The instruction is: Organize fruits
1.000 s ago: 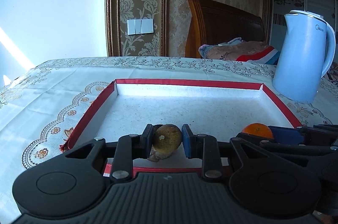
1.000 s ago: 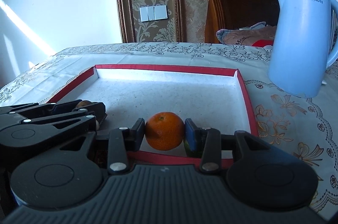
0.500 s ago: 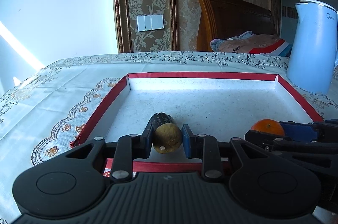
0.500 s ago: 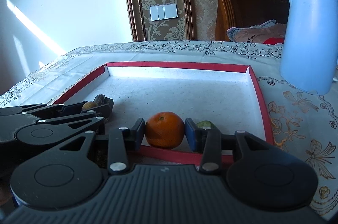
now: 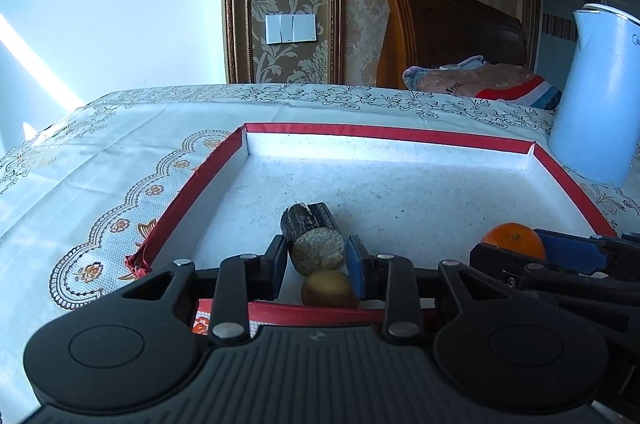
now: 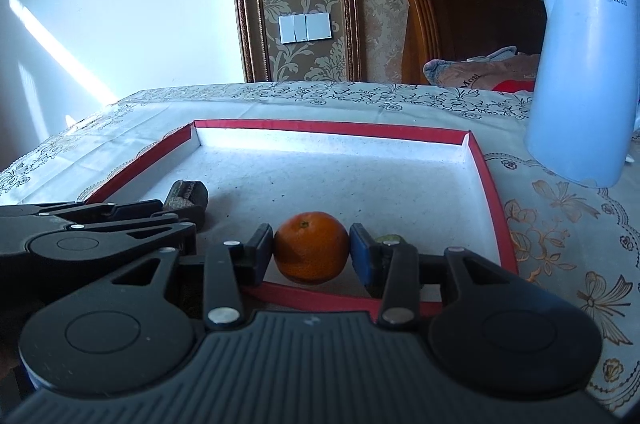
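A dark-skinned fruit chunk with a pale cut end lies on the floor of the red-rimmed white tray, near its front edge. My left gripper straddles it; the jaws are opening and a thin gap shows at each pad. A small brown round fruit sits just in front of the chunk. My right gripper is shut on an orange, low over the tray's front rim. The same orange shows at the right of the left wrist view. A green fruit peeks from behind the right finger.
A pale blue kettle stands on the patterned tablecloth beyond the tray's far right corner. The left gripper lies close beside the right one. A wooden headboard and bedding lie past the table.
The left gripper has set the dark chunk down on the tray floor and its pads have parted slightly; the brown fruit now shows in front. The right gripper still holds the orange.
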